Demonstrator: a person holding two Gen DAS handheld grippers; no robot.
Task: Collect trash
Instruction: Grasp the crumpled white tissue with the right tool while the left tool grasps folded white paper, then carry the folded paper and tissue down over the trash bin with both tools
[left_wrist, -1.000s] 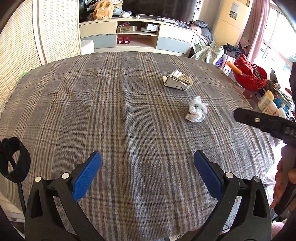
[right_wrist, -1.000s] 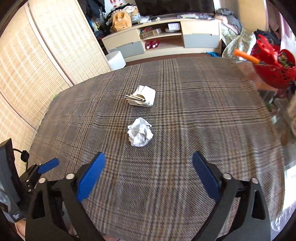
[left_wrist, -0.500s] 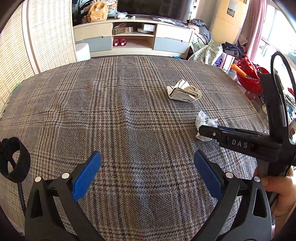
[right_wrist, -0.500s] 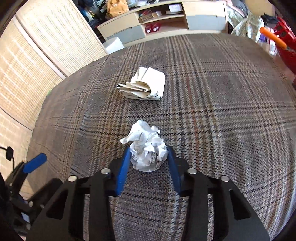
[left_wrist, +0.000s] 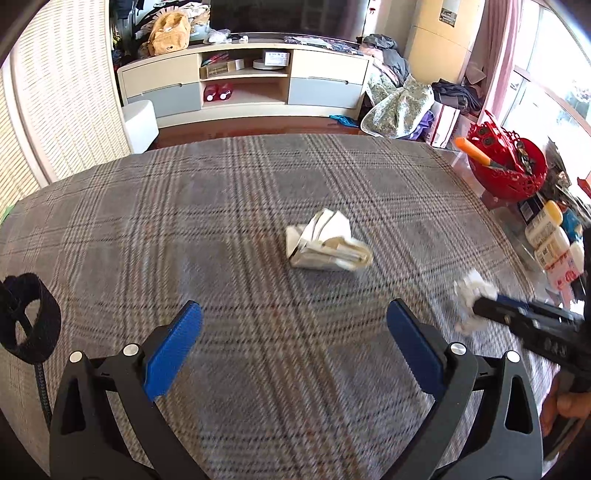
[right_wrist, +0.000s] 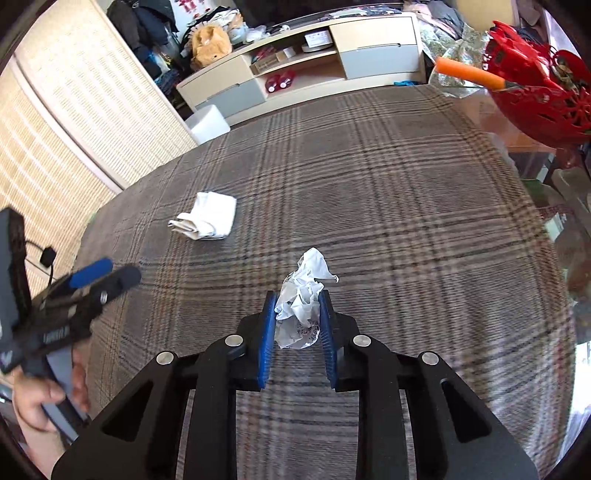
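Observation:
My right gripper is shut on a crumpled white paper ball and holds it over the plaid cloth; the ball also shows in the left wrist view at the tip of the right gripper. A folded white paper wad lies on the cloth ahead of my left gripper, which is open and empty. The same wad shows in the right wrist view, far left of the held ball.
The plaid-covered table fills both views. A red basket with an orange handle stands off its right edge, with bottles below it. A low TV cabinet and a white stool stand beyond the far edge.
My right gripper closed on the crumpled paper ball and lifted it a little. My left gripper moved forward toward the folded wad and stayed open.

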